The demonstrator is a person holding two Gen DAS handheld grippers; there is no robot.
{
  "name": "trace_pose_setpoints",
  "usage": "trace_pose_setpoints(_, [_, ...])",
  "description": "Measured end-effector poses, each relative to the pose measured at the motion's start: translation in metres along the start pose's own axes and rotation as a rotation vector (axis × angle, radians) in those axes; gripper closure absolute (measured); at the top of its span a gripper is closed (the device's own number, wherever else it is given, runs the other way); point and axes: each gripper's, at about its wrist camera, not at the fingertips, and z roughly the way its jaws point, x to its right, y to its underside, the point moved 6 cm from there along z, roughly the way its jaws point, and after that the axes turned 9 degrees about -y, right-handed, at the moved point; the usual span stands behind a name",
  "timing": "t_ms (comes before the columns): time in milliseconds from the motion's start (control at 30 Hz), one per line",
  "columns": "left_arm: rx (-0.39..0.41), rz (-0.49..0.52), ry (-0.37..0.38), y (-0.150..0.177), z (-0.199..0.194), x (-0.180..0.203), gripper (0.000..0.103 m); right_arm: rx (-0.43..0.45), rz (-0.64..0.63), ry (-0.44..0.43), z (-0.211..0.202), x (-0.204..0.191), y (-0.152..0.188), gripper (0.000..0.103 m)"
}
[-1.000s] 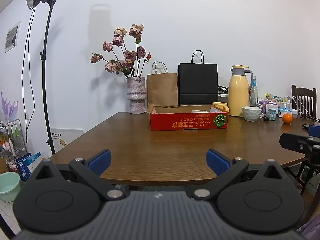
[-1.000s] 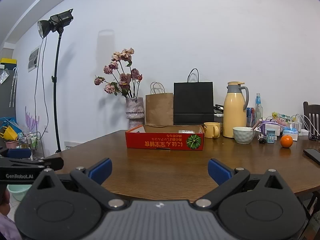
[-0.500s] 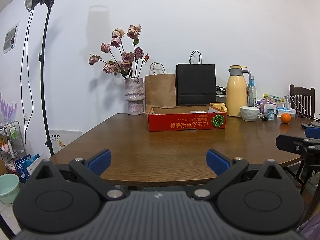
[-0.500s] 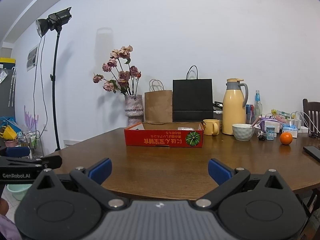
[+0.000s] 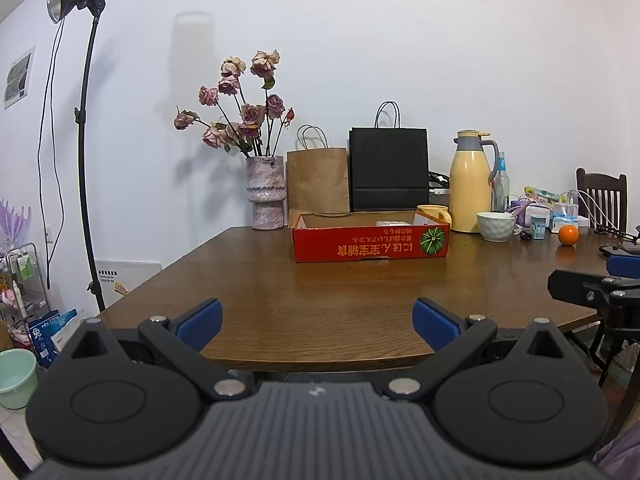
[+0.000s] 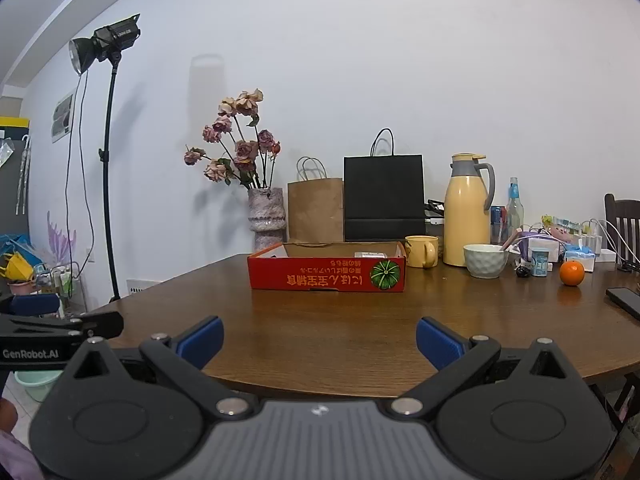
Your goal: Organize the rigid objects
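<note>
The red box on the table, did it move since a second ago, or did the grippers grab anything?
Only the cameras shifted slightly. The red box kept its place on the table. Both the left gripper and right gripper stayed open, holding nothing.

Even, bright indoor light, soft shadows on the white wall [image 5: 400,40], sharp focus, strong fisheye bending at edges.
</note>
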Motion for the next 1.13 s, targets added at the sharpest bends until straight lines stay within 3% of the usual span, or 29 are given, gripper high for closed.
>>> trace_pose_setpoints(1133, [0.002,0.005,0.008,0.0007,-0.0003,0.0041,0.0,-0.007,0.01,0.002,0.0006,0.0008,0.0029,0.0])
